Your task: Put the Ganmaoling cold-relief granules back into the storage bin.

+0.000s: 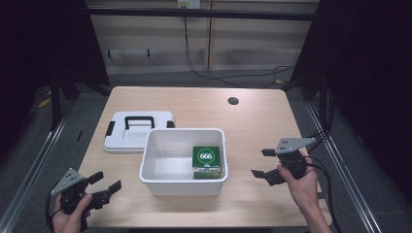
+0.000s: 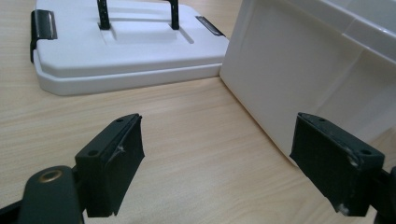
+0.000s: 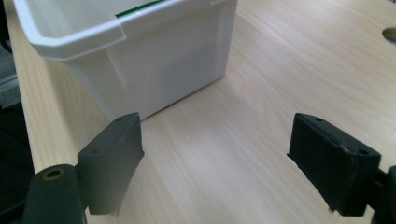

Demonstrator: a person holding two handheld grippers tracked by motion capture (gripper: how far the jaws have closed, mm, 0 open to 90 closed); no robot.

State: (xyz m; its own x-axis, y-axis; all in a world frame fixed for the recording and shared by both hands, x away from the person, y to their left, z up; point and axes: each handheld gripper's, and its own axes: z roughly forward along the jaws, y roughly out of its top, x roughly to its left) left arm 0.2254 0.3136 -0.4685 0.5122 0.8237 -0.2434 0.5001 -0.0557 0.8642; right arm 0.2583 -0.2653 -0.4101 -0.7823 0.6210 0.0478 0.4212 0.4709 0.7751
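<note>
A pale wooden desk [image 1: 252,116] stands on a grey floor before a beige wall, dark cables trailing behind it and a round cable hole [image 1: 233,101] near its far edge. From the high view, an open white plastic bin [image 1: 165,180] sits mid-desk with a green box marked 666 [image 1: 207,161] in its right part, and a white lid with a black handle [image 1: 138,127] lies flat just behind the bin's left corner. The left gripper [image 1: 106,187] is held at the near left corner, fingers spread and pinching nothing; the right gripper [image 1: 262,162] is right of the bin, fingers likewise spread and empty. In the left gripper view, its fingers [image 2: 112,161] stand wide apart over bare wood, the lid [image 2: 126,51] ahead and the bin's wall [image 2: 299,70] at right. In the right gripper view, the spread fingers [image 3: 112,156] frame bare desk, the bin [image 3: 154,60] ahead at left.
</note>
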